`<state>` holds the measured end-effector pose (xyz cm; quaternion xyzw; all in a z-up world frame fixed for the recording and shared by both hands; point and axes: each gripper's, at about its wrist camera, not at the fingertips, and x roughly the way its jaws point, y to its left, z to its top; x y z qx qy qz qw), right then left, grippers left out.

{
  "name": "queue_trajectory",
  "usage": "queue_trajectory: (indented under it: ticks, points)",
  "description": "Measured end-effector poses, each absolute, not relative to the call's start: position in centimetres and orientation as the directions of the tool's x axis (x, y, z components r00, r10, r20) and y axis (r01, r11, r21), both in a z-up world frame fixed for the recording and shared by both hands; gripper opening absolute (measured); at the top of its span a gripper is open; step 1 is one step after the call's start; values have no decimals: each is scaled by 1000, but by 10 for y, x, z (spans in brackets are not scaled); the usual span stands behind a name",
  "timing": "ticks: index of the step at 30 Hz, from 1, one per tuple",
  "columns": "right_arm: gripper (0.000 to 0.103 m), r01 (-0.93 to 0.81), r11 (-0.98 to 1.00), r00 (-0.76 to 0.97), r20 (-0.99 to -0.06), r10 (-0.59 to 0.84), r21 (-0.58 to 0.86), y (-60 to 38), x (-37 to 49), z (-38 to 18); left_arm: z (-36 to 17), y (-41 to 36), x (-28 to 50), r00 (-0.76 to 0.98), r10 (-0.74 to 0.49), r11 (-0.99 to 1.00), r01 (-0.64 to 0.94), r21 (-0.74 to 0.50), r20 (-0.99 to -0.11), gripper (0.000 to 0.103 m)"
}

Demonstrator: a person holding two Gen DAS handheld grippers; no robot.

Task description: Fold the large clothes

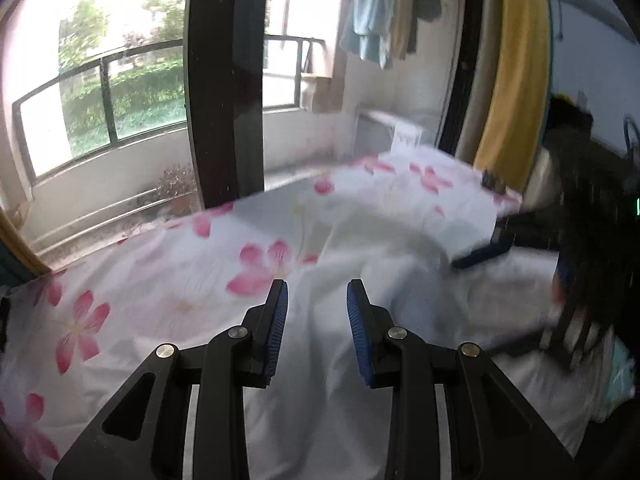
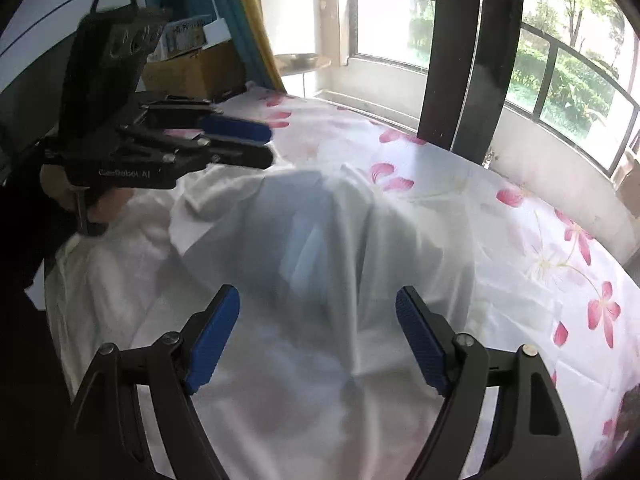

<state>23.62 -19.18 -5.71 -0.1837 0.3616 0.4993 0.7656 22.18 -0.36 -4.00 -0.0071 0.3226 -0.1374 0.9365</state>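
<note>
The left gripper [image 1: 317, 294] hung above a white garment [image 1: 360, 248] spread in loose folds on a bed sheet [image 1: 132, 280] printed with pink flowers. Its blue pads [image 1: 280, 324] stood partly apart, a clear gap between them, and nothing lay in that gap; the cloth passed beneath the tips without visible contact. In the right wrist view the same gripper [image 2: 272, 142] appeared from the side at the upper left, its fingers pointing toward the far half of the bed, with part of the person's hand [image 2: 100, 200] visible under its body.

The right gripper [image 2: 318, 300] hung over the near part of the garment [image 2: 320, 240], its pads [image 2: 212, 340] set wide apart and empty. From the left wrist view this gripper [image 1: 480, 252] showed only as a dark, blurred shape at the right edge, one blue pad low over the cloth; whether it touched the cloth could not be told.

The garment lay in the middle of the bed, rumpled, with a raised ridge running across it and its near edge reaching toward the cameras. The flowered sheet stayed bare along the window side. Behind the bed stood a dark frame post [image 1: 224, 80], a railed window [image 1: 120, 92] with greenery outside, a yellow curtain [image 1: 516, 72] and hanging clothes [image 1: 372, 8].
</note>
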Motion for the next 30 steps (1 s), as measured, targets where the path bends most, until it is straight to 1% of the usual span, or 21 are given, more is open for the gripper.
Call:
queue_trajectory:
  ticks: [2,3,4,5,7,9,11,14,17,21,23,25,26,27,28,30]
  points:
    - [80,-907,405,204,-720,663,116,-188,240,-63,-41,-7,232,740,-290,955,262,-137,-607,33]
    - [61,-909,398,198,-713,673,124,-186,241,-68,-42,-10,234,728,-297,953,271,-137,-618,33]
    - [18,-910,393,188,-716,673,130,-184,242,-73,-45,-13,237,715,-298,951,281,-131,-632,33]
    - [2,-909,399,193,-733,652,117,-178,243,-78,-50,-18,240,690,-304,947,297,-125,-657,33]
    - [3,-909,409,225,-733,642,79,-178,238,-80,-59,-26,242,657,-308,941,318,-117,-688,33]
    - [3,-913,400,232,-710,664,76,-188,233,-73,-67,-33,241,637,-303,937,336,-99,-709,33]
    - [3,-901,429,276,-687,672,58,-205,231,-63,-76,-39,241,616,-293,935,345,-84,-731,33]
    - [3,-888,452,283,-673,683,85,-225,231,-57,-91,-49,244,572,-277,930,362,-65,-772,33]
    - [3,-881,461,260,-704,661,108,-232,231,-63,-101,-61,241,558,-251,922,386,-20,-791,34]
    - [6,-882,460,232,-756,612,102,-228,229,-76,-89,-50,225,583,-233,934,358,-12,-779,34]
    - [14,-879,465,227,-768,599,102,-229,231,-79,-75,-30,207,623,-191,955,298,5,-759,34]
    - [38,-878,468,231,-767,599,101,-232,234,-76,-63,-9,191,653,-161,971,238,-2,-740,35]
    - [42,-876,471,239,-760,604,100,-235,236,-73,-57,9,178,669,-142,982,188,-19,-729,35]
    - [45,-875,474,246,-750,614,100,-238,237,-68,-54,20,171,676,-125,988,150,-30,-726,40]
    - [46,-873,478,255,-738,625,102,-242,241,-63,-53,32,164,680,-102,994,106,-40,-726,44]
    - [50,-859,501,282,-716,639,109,-252,253,-52,-58,55,151,669,-81,996,33,-79,-739,47]
